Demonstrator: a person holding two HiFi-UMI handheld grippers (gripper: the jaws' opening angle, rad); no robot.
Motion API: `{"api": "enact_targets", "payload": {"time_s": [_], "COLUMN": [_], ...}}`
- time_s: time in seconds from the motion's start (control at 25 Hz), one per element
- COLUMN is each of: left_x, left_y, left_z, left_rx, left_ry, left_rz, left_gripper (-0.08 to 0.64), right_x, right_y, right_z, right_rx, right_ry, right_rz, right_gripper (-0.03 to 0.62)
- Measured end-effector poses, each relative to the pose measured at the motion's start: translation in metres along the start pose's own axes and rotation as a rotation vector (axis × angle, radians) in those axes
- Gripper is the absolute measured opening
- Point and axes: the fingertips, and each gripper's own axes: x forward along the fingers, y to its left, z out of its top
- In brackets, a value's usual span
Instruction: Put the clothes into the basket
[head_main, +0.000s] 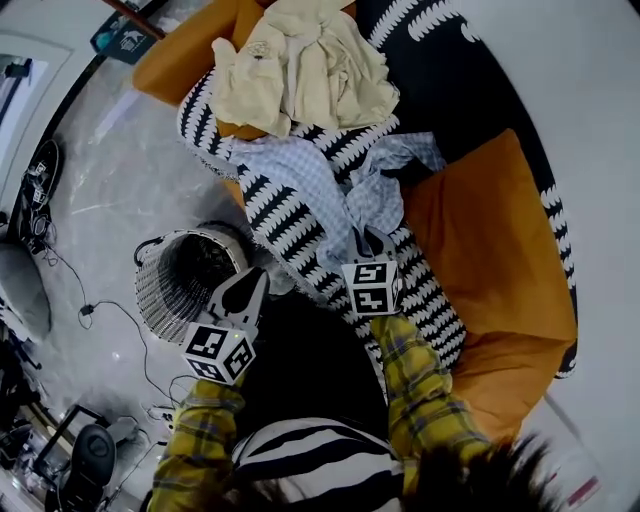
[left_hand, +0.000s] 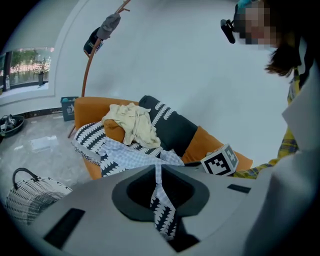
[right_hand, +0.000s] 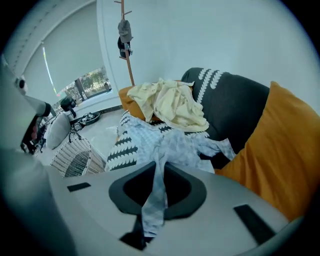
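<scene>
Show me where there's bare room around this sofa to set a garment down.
Free: the orange cushion right of the patterned throw, and the floor beside the basket. Crowded: the middle, where the cream clothes and blue checked garment lie on the throw.

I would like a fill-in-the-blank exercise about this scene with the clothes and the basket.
The right gripper is shut on the pale ___ checked garment.
The wicker basket stands on the ___.
The left gripper is shut on the black-and-___ patterned cloth.
Missing words: blue; floor; white.
</scene>
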Motion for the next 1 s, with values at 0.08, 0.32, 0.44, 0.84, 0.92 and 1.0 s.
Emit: {"api": "enact_targets", "payload": {"time_s": [0.08,0.32,0.44,0.84,0.92,1.0], "left_x": [-0.010,-0.048,-0.068,-0.159,-0.178,-0.199], "left_y": [0.003,0.021,0.030,0.062,0.071,0.077], "left_z": [0.005,0.018,0.025,0.035,0.034,0.032], "left_rx": [-0.007,-0.045,-0.055,-0.095,-0.115,-0.127], "left_ry": [-0.025,-0.117,-0.158,-0.282,-0.310,-0.339], "left_rz": [0.004,0.035,0.054,0.119,0.146,0.166], "left_gripper": [0.049,0.049,0.049,0.049,0.049,0.049], "right_x": [-0.012,-0.046,-0.066,-0.137,-0.149,-0.162], "right_y": [0.011,0.035,0.050,0.133,0.149,0.167], "right_z": [0.011,0.054,0.074,0.135,0.148,0.158], "right_rx": [0.002,-0.048,-0.064,-0.148,-0.171,-0.195], "right_ry": [-0.018,-0.110,-0.150,-0.284,-0.318,-0.352], "right_rz": [0.006,-0.005,0.007,0.086,0.106,0.128], "right_gripper": [0.058,0.058,0.058,0.057,0.058,0.057]}}
